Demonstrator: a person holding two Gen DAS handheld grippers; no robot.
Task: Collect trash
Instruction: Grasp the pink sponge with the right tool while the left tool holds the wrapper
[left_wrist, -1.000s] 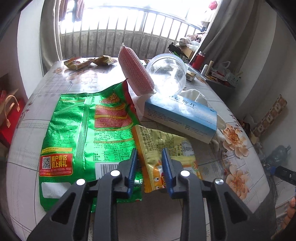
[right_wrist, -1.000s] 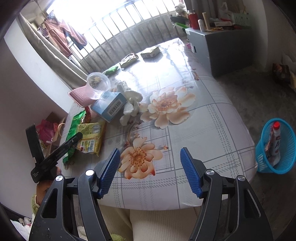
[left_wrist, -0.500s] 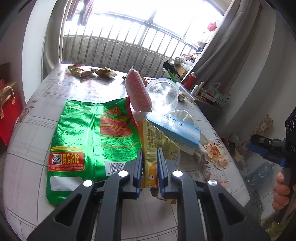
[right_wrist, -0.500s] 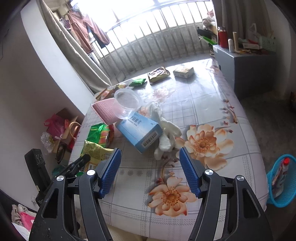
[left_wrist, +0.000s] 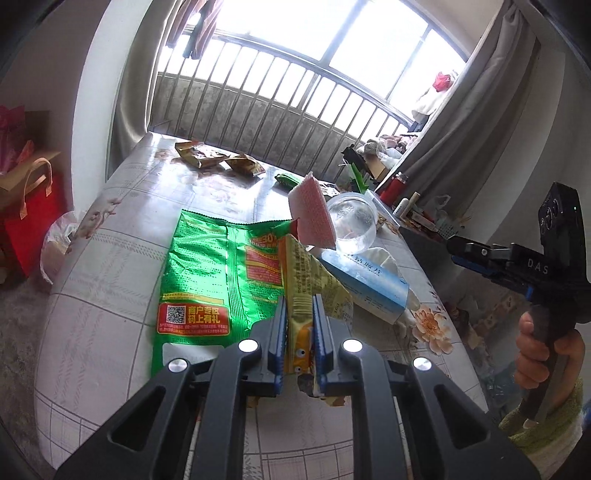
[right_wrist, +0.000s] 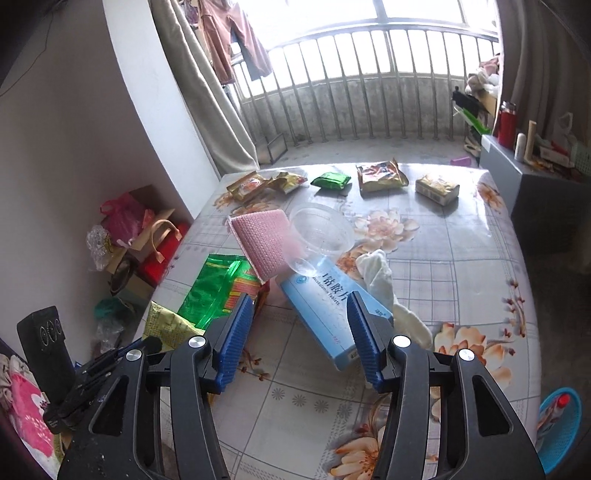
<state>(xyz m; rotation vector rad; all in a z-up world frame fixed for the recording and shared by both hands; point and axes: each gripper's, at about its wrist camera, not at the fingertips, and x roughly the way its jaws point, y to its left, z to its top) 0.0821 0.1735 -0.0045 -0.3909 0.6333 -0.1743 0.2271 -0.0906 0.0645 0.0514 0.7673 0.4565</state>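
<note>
The yellow snack wrapper (left_wrist: 303, 291) was pinched between the fingers of your left gripper (left_wrist: 300, 341), its crumpled length standing up off the table (left_wrist: 110, 295) and its torn lower end hanging below the pads; a second ago it lay flat on the table with the fingers apart on either side of it, so you had closed on it and raised it. It was creased, printed with small text, with an orange cartoon patch near the pinched end. Just to its left lay the big green snack bag (left_wrist: 207, 280), flat on the table, unmoved from before. Beyond it the pink sponge (left_wrist: 312, 218) leaned by the clear plastic cup (left_wrist: 352, 227), which rested tipped on the blue medicine box (left_wrist: 365, 284). Your right gripper (right_wrist: 301, 332) hovered over the near end of that box, fingers half apart and closing with nothing pressed between them; a second earlier it looked at bare flowered tablecloth nearer the table edge. More wrappers (right_wrist: 382, 175) lay at the far end of the table, and a blue basket (right_wrist: 559, 428) stood on the floor at right.
</note>
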